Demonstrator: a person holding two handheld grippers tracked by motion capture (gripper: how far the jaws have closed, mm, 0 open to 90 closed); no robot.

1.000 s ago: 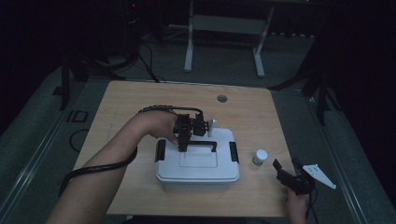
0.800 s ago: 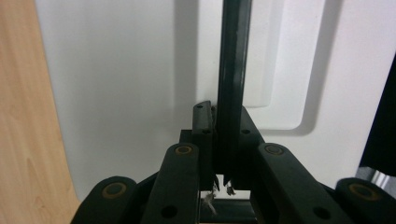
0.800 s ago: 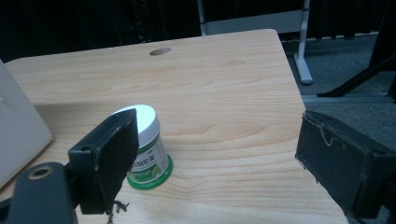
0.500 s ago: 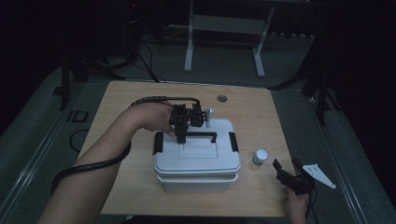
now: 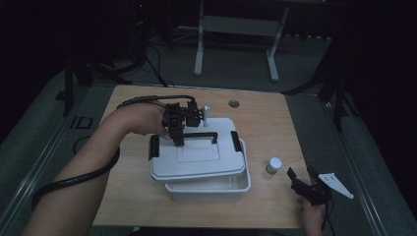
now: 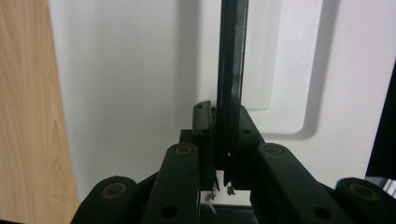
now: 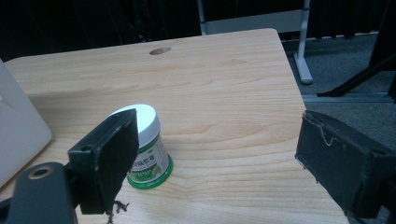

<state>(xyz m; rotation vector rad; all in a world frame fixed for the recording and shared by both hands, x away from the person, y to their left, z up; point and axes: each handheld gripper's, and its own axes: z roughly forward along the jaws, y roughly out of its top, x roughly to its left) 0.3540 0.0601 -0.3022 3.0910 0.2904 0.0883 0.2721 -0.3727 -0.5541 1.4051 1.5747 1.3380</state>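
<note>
- White rectangular plastic box lid [image 5: 196, 160] with a black handle [image 5: 199, 134] and black side clips.
- White plastic box [image 5: 209, 189].
- Small jar [image 7: 148, 156]: white cap, green-and-white label.
- Light woodgrain table [image 5: 265, 123].
- Black left gripper [image 5: 179, 141].
- Black right gripper [image 5: 301, 178].

White plastic lid [image 5: 196, 160], flat, rounded corners, black latch at each end, black handle [image 5: 199, 135] across the top. Raised off the white box [image 5: 209, 191], tilted, far edge higher. Box open beneath, mid-tabletop [image 5: 275, 118].

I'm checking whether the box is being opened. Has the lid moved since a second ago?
Yes. The left gripper has lifted the lid by its handle, up and off the box, which stays on the table.
</note>
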